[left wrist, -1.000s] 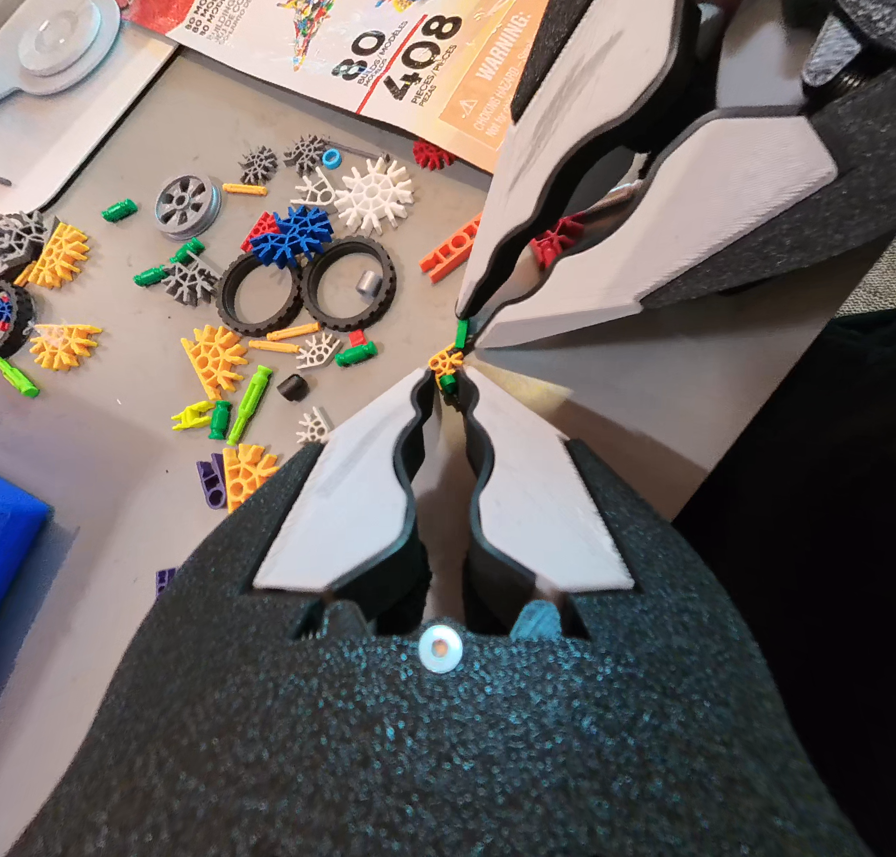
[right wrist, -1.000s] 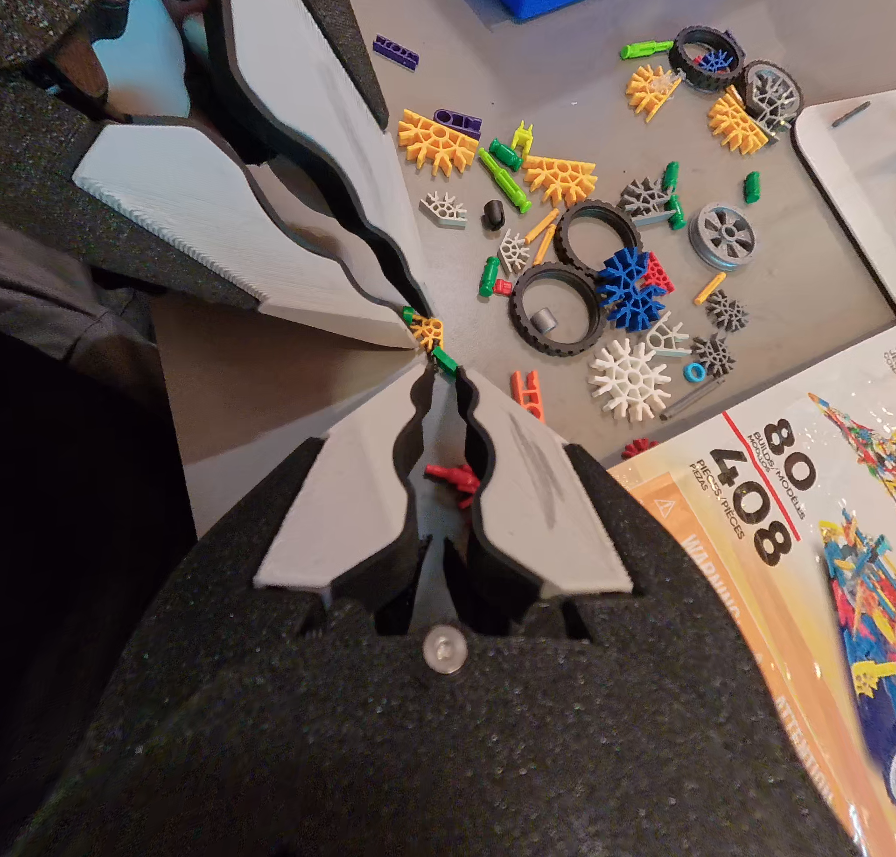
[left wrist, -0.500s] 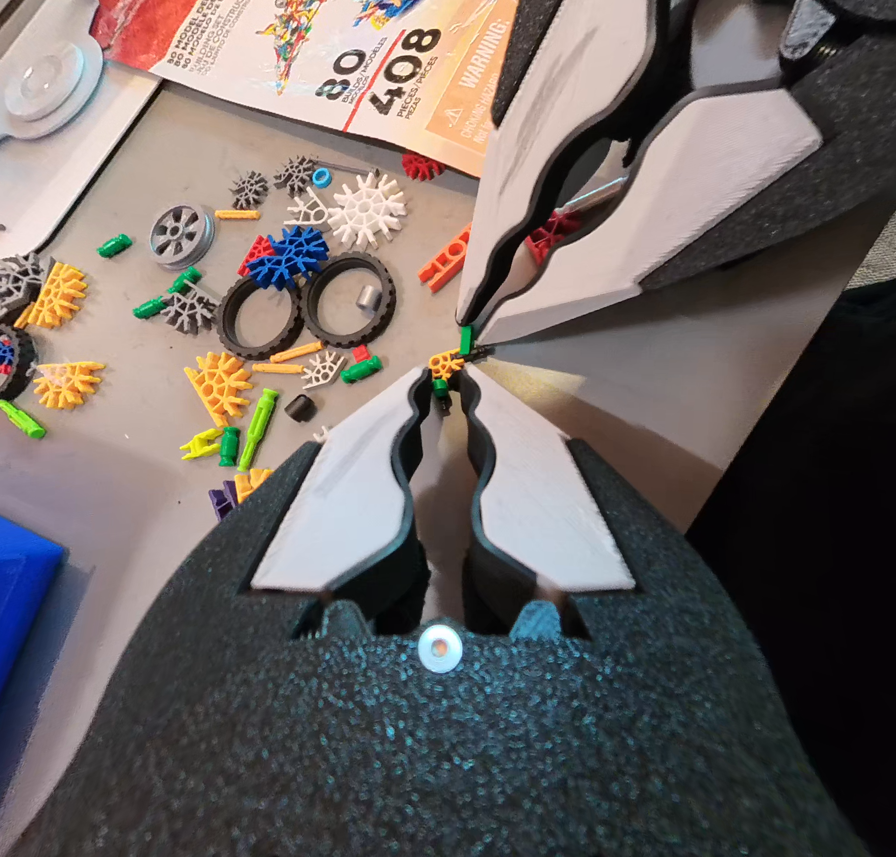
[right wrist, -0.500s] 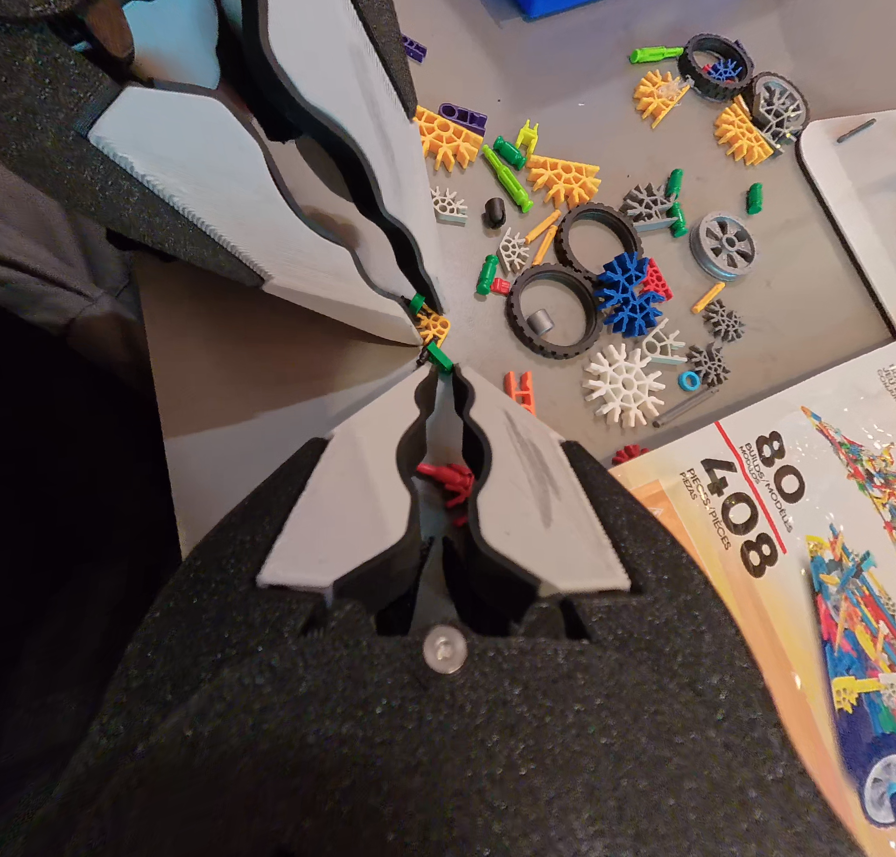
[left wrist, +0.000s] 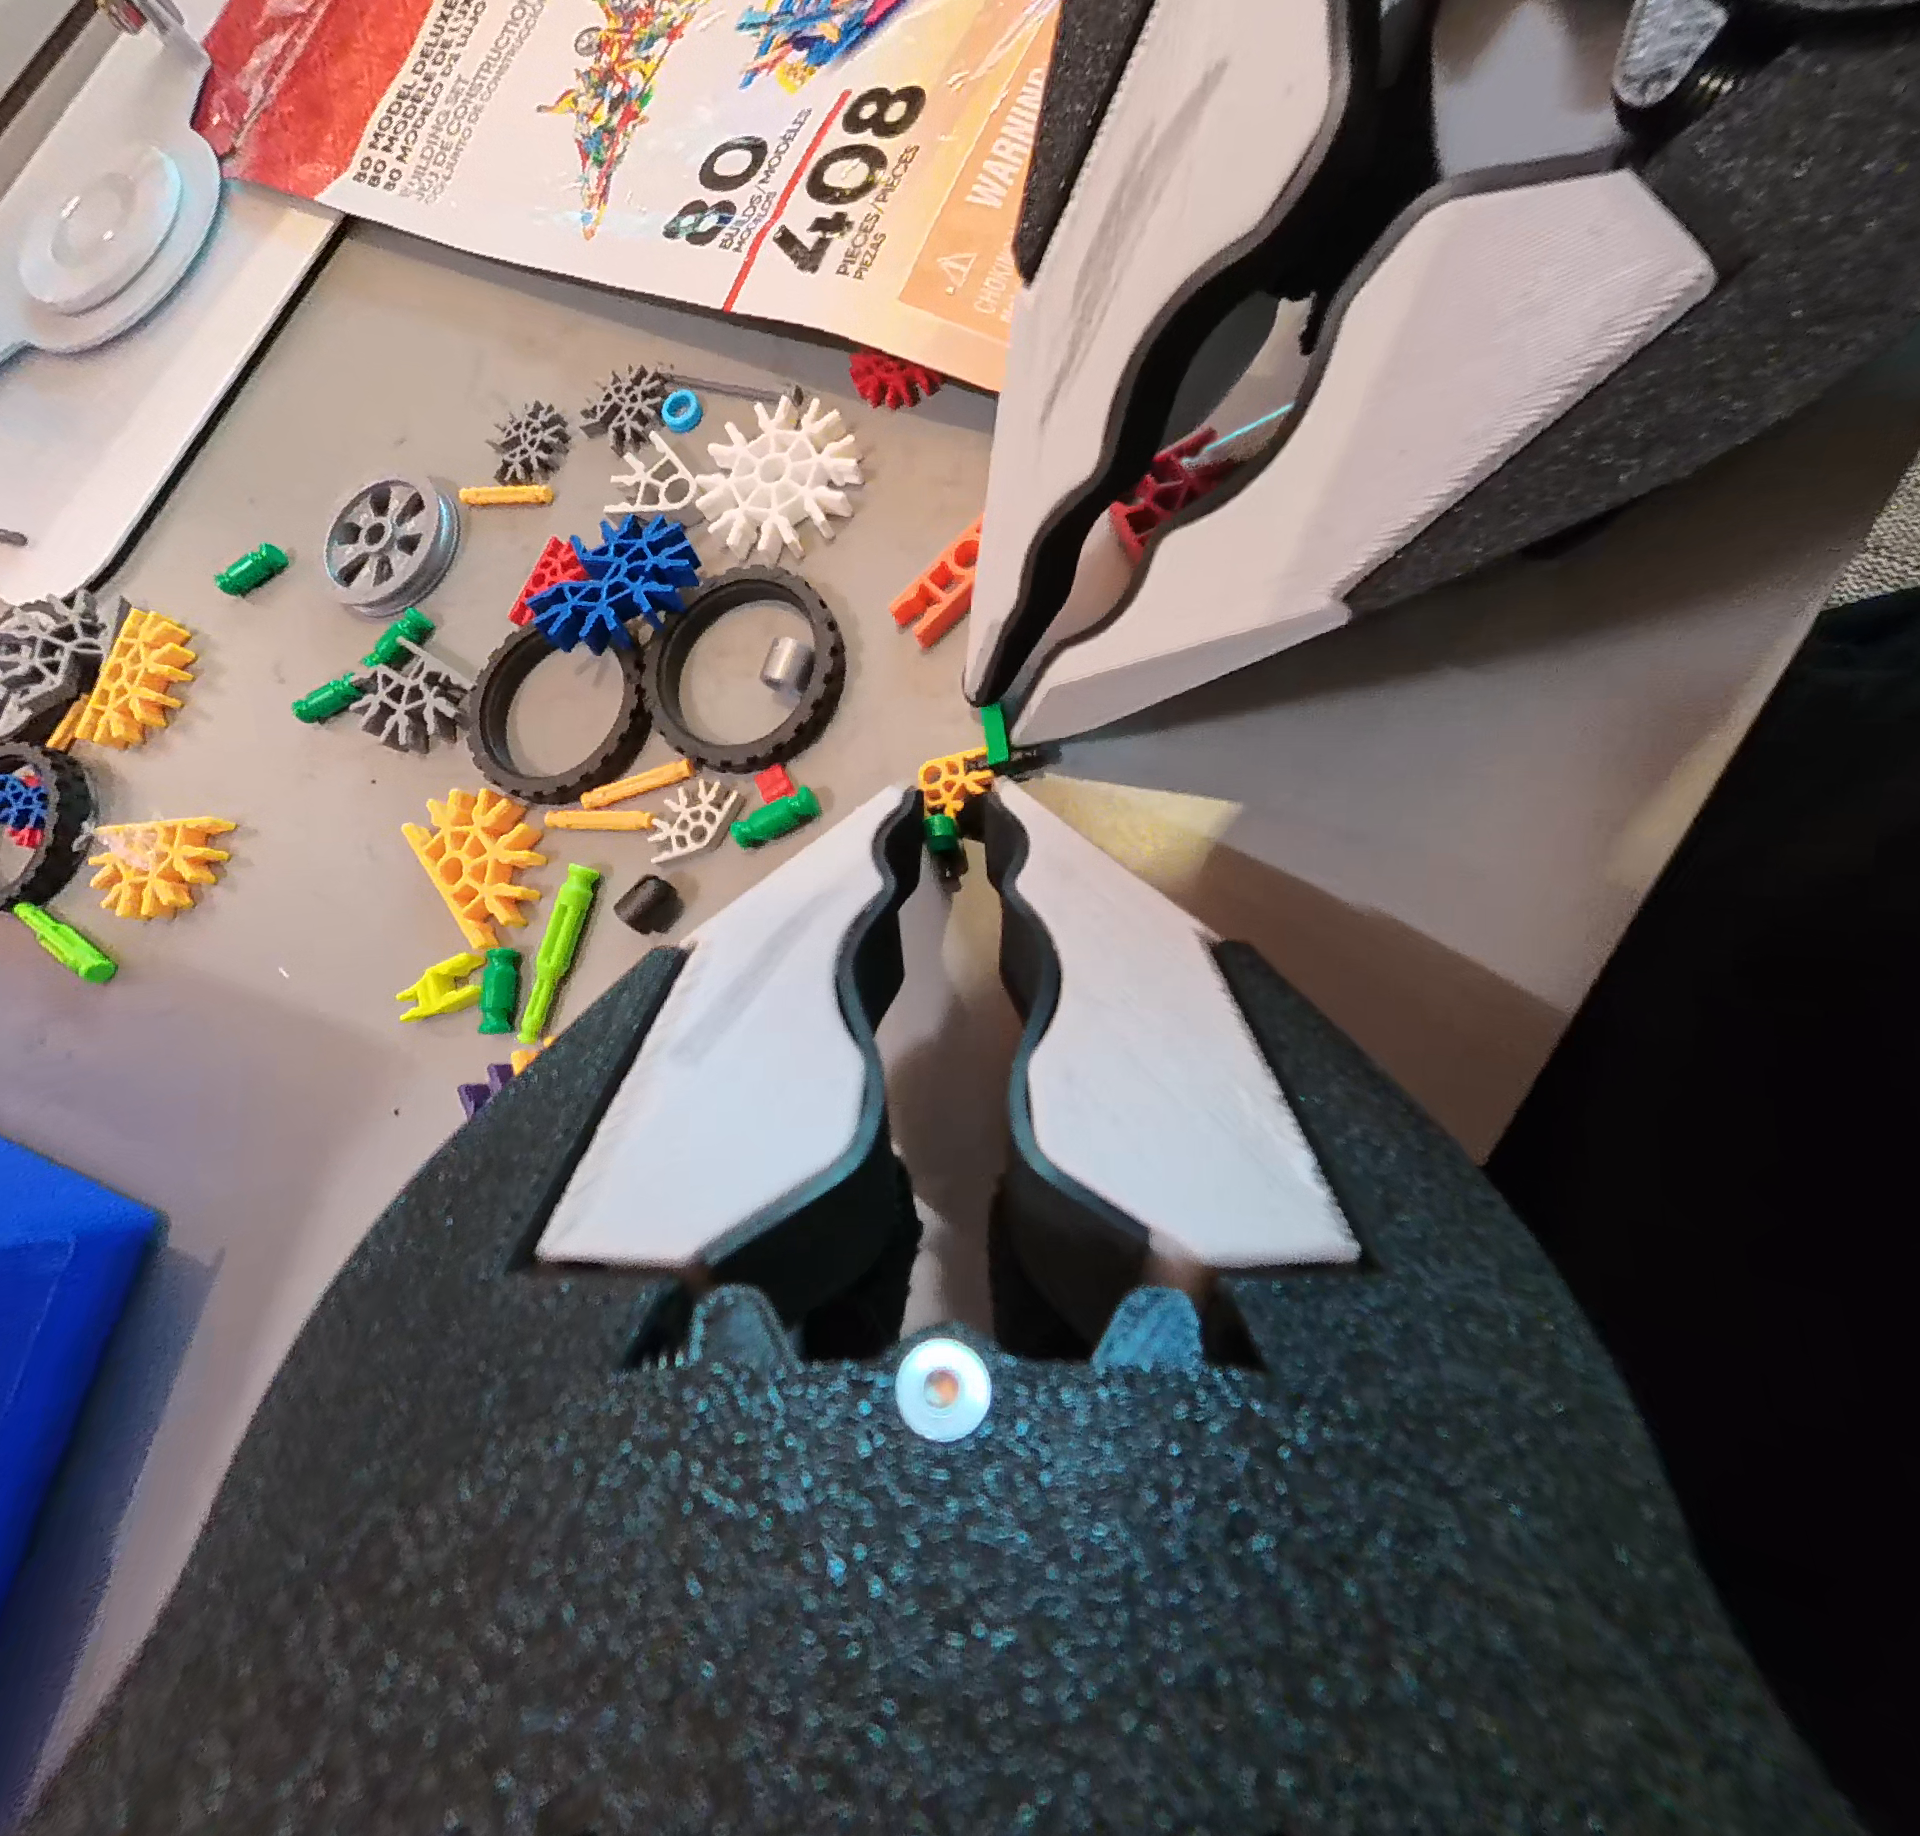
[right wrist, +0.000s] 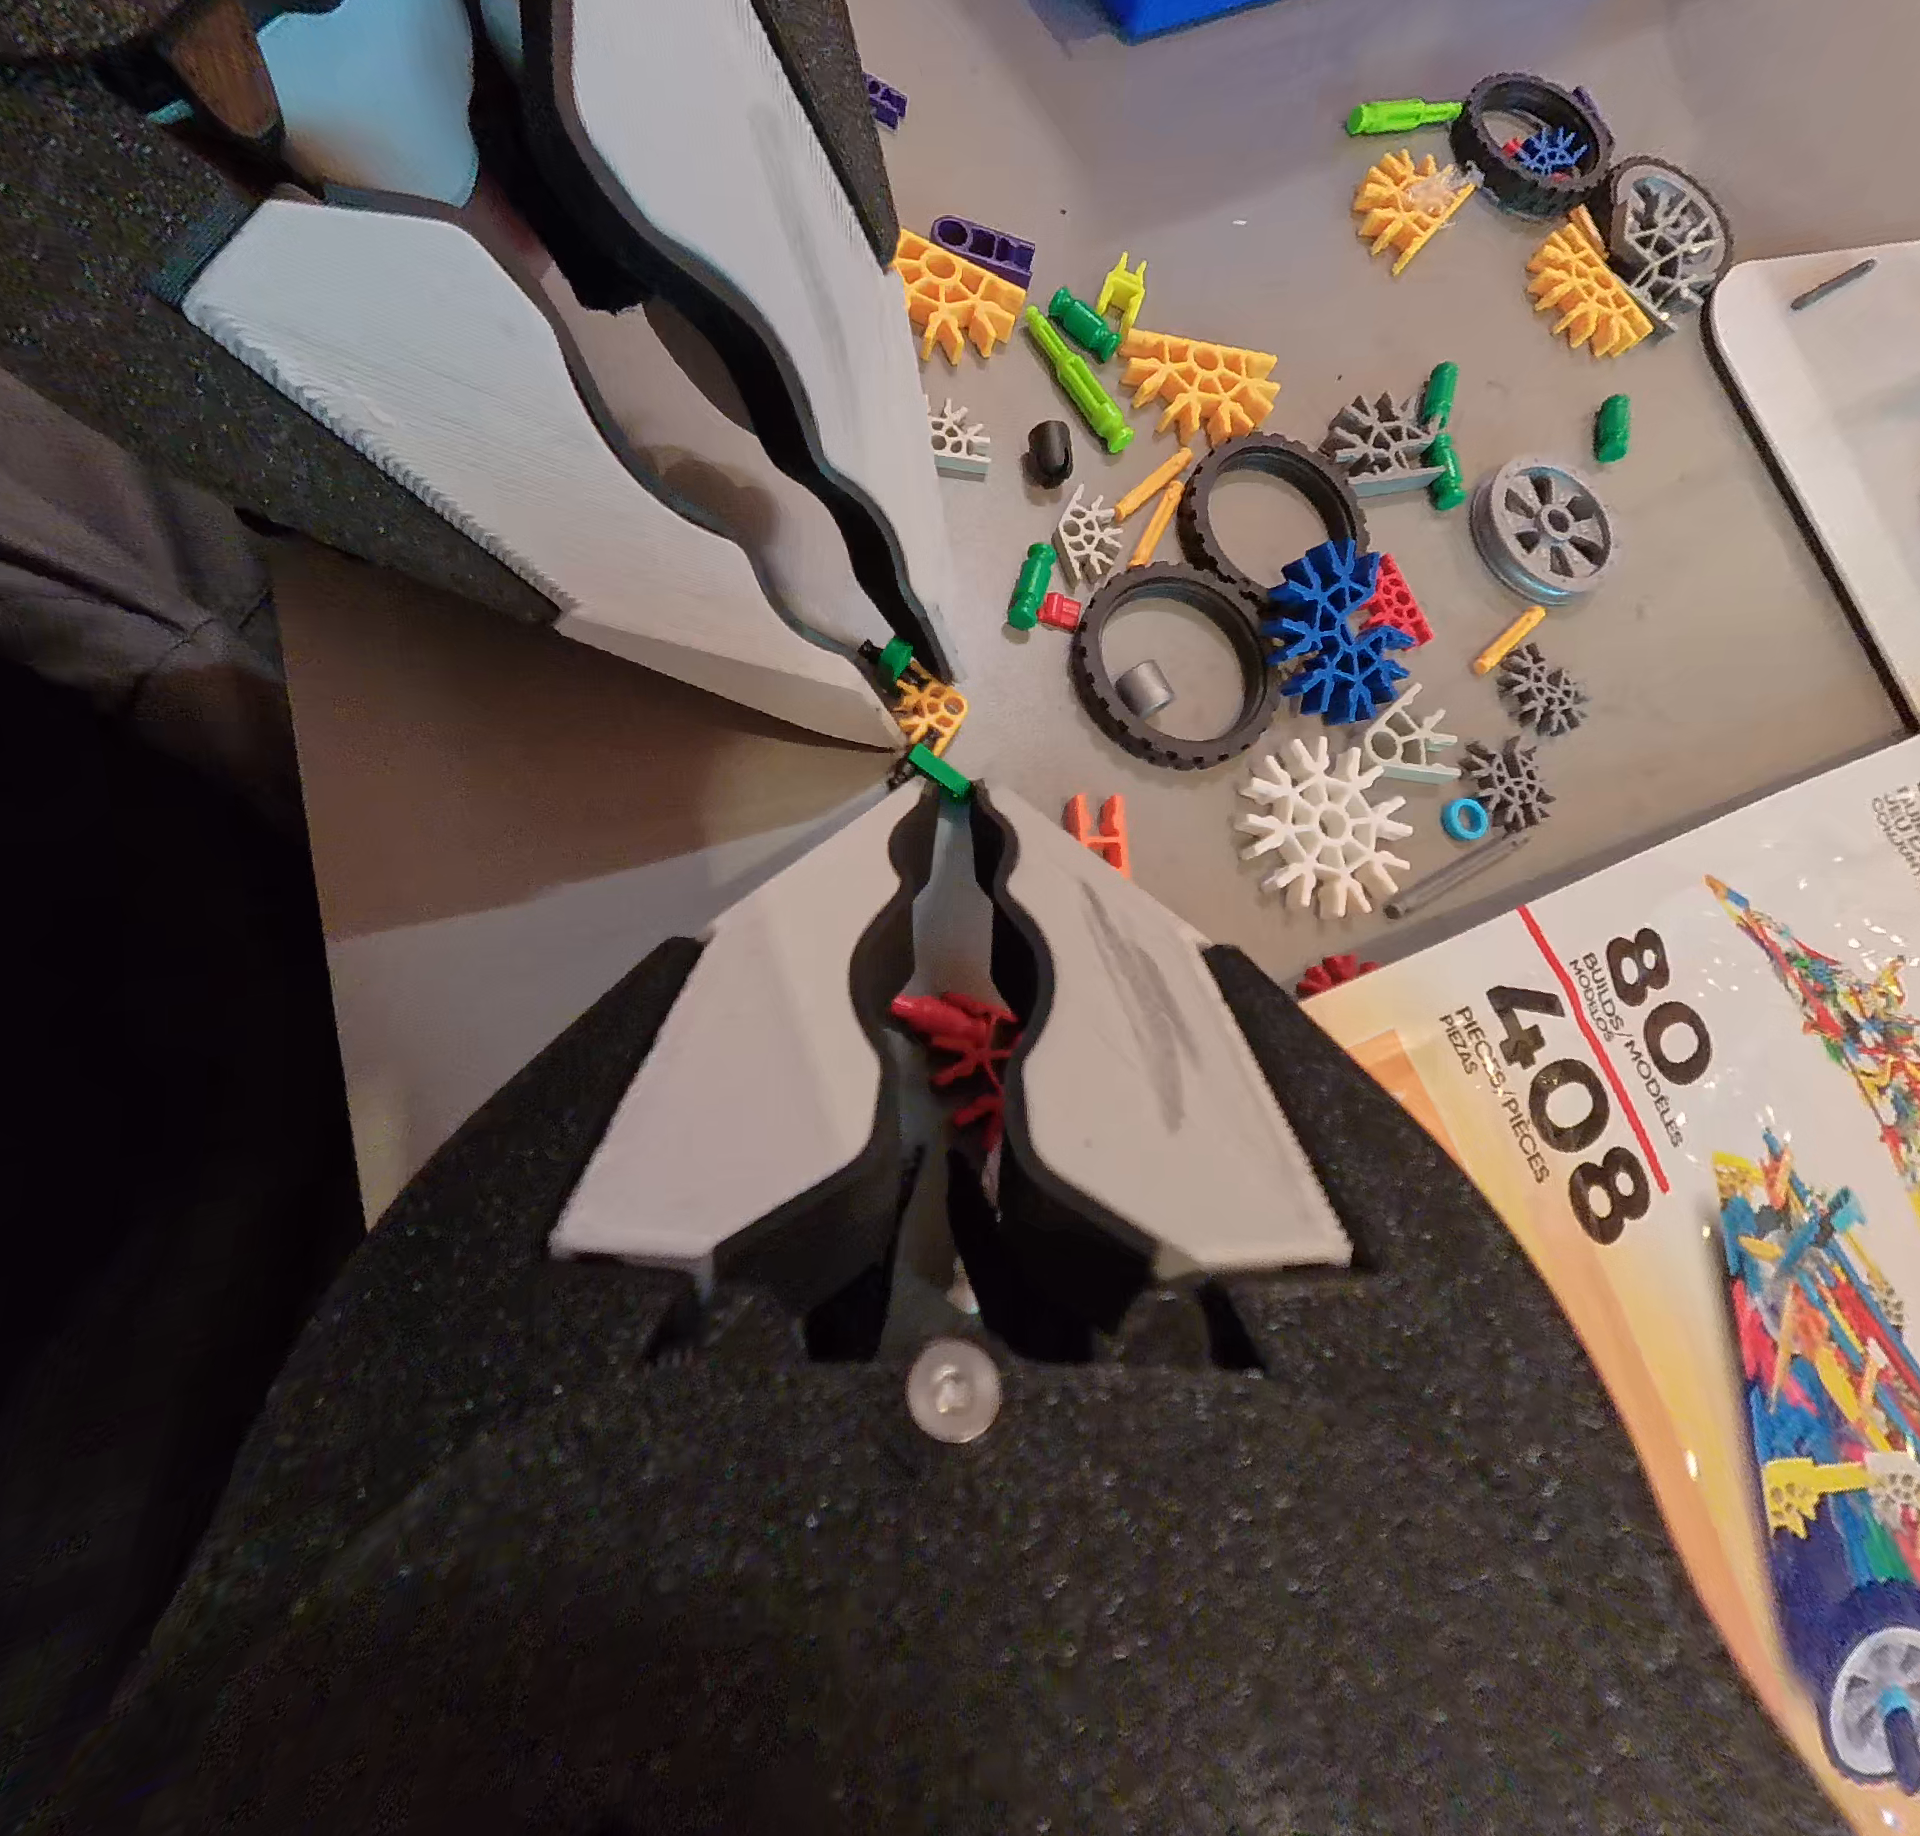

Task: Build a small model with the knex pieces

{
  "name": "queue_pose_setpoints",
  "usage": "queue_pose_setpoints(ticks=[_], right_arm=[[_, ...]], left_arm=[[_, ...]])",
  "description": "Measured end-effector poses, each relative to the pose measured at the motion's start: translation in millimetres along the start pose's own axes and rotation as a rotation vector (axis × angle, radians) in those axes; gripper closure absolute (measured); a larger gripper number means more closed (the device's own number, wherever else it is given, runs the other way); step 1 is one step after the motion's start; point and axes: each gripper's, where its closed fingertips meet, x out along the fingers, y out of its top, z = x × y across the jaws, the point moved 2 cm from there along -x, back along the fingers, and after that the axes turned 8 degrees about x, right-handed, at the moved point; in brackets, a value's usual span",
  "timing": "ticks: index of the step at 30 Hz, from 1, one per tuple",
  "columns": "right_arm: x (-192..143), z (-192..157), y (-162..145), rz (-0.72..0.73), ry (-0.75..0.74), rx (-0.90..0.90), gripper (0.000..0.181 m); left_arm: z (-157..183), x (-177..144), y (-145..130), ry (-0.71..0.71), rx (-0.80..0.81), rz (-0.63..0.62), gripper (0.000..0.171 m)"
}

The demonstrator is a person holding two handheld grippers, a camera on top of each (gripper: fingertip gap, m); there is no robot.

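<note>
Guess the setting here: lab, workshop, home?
Likely a desk or hobby workbench, not certain. A grey tabletop is strewn with small plastic construction-toy pieces such as a white snowflake-shaped connector and black rubber tyre rings, beside the toy set's glossy printed packaging sheet.

Each gripper (left wrist: pixel 951 810) has a speckled black body, grey fingers (left wrist: pixel 748 1038) with wavy black pads, and a silver screw (left wrist: pixel 941 1389).
</note>
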Motion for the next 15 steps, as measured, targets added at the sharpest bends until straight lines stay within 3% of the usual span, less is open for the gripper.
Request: queue_pose_setpoints(ticks=[15], right_arm=[[-2.9, -1.1, -2.0, -0.017, 0.108, 0.110, 0.174]], left_arm=[[2.2, 0.4, 1.5, 0.016, -0.001, -0.006, 0.162]])
